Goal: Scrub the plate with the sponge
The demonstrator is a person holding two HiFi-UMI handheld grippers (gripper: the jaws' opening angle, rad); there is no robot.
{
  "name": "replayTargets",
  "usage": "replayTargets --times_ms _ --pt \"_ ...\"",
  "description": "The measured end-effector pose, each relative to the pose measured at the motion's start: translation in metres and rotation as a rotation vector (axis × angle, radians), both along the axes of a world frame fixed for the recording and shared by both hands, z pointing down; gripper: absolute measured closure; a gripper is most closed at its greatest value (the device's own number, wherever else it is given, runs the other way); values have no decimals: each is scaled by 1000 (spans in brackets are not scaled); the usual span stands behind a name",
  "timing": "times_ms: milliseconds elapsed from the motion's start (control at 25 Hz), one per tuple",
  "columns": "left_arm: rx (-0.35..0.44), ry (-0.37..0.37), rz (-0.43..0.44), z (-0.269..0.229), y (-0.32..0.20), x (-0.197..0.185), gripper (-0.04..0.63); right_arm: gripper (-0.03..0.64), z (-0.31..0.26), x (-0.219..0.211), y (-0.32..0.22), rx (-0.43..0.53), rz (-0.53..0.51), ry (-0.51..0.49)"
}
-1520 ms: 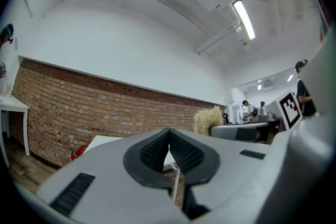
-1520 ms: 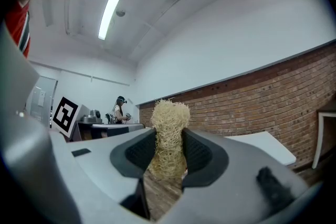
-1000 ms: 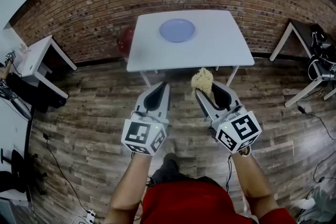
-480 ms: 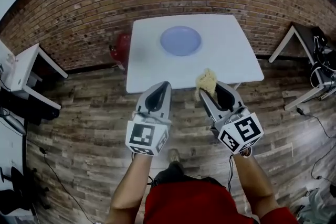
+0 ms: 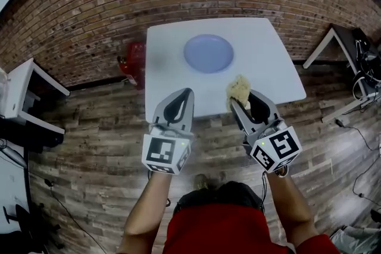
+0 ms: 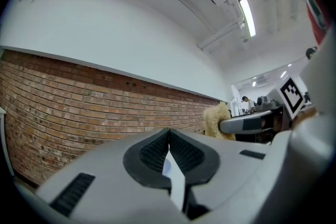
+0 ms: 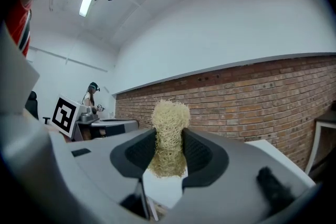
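A pale blue plate (image 5: 208, 53) lies on the white table (image 5: 166, 92), toward its far middle. My right gripper (image 5: 242, 99) is shut on a tan fibrous sponge (image 5: 240, 89), held over the table's near right edge, short of the plate. In the right gripper view the sponge (image 7: 169, 136) is squeezed between the jaws and sticks out above them. My left gripper (image 5: 184, 95) is shut with nothing in it, over the table's near edge; its jaws (image 6: 169, 150) meet in the left gripper view, where the sponge (image 6: 217, 120) shows at the right.
A red object (image 5: 132, 57) stands on the wooden floor by the table's left side, against the brick wall. A white desk (image 5: 24, 89) is at the left, another table (image 5: 342, 47) with cables at the right.
The table and plate have come nearer and lower in the head view. Both grippers now reach over the table's near edge, the sponge still held in the right one.
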State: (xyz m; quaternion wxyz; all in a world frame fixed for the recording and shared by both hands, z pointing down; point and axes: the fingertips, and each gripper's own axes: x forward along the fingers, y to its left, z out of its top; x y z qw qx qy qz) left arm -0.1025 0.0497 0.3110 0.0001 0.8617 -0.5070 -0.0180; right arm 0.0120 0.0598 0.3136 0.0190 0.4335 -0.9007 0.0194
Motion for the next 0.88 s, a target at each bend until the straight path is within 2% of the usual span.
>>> replayTargets --times_ms 240,480,880 --pt "-22 20 5 11 -33 -1 580 463 7 3 -32 -12 19 17" --pt "-8 0 -14 12 -75 2 580 463 10 6 -79 14 2 26" --pt "-25 -55 -59 21 -179 11 580 463 11 9 -188 31 -59 10"
